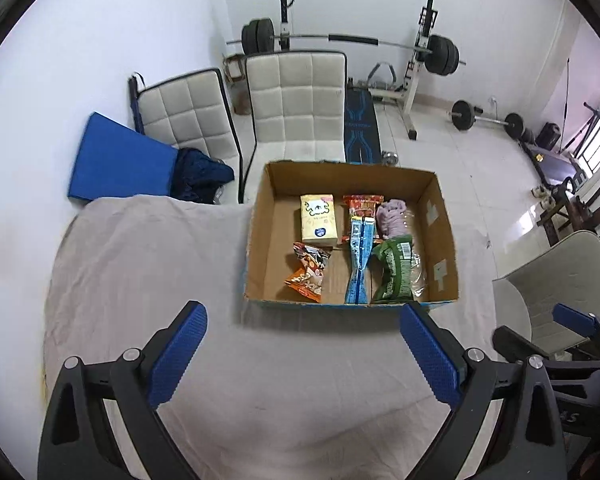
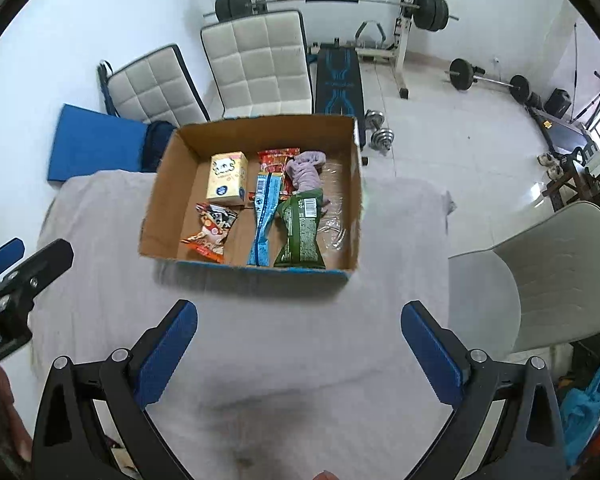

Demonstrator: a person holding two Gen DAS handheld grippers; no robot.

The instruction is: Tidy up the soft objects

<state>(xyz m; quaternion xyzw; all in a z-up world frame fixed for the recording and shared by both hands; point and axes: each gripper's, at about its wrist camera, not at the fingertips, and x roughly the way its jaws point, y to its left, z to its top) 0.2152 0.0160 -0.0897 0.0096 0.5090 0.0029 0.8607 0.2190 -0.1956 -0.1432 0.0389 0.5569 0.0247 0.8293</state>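
We held the left gripper (image 1: 302, 354) above the cloth-covered table (image 1: 140, 280), its blue pads spread wide and gripping nothing. Our right gripper (image 2: 300, 350) hung alongside, fingers just as far apart and empty. Ahead of both sat the cardboard box (image 2: 164, 184) on the cloth, and the soft things lay inside it: a yellow tissue pack (image 2: 227, 178) at the back, an orange snack bag (image 2: 210, 236) in front of it, a blue packet (image 2: 263, 216) down the middle, a green bag (image 2: 300, 236) beside that, and a lilac cloth (image 2: 306, 174) bunched behind the green bag
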